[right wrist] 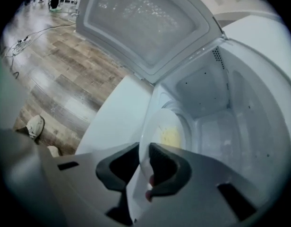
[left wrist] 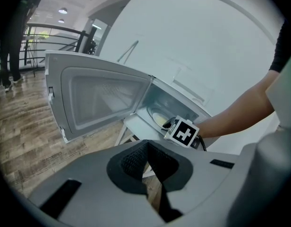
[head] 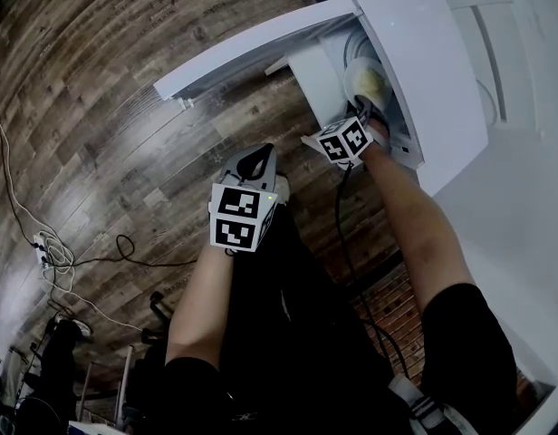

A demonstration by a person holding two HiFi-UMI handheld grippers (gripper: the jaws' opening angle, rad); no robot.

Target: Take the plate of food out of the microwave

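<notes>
Two claws were at work at an open white microwave (head: 424,71) standing on a white surface (head: 524,216), its door (head: 252,48) swung wide above the wood-plank floor (head: 98,107). The right claw (right wrist: 144,151) was reaching into the cavity, its jaws drawn to a narrow gap and closed on the near rim of the white plate (right wrist: 164,126), with one dark pad on either face of the rim. The plate, carrying a pale yellow patch of food (right wrist: 170,137), sat inside the microwave, toward the front of the cavity floor. The left claw (left wrist: 146,148) hung apart from the oven, out in front of the open door and above the floor. Its jaws met at the tips with nothing between them.
</notes>
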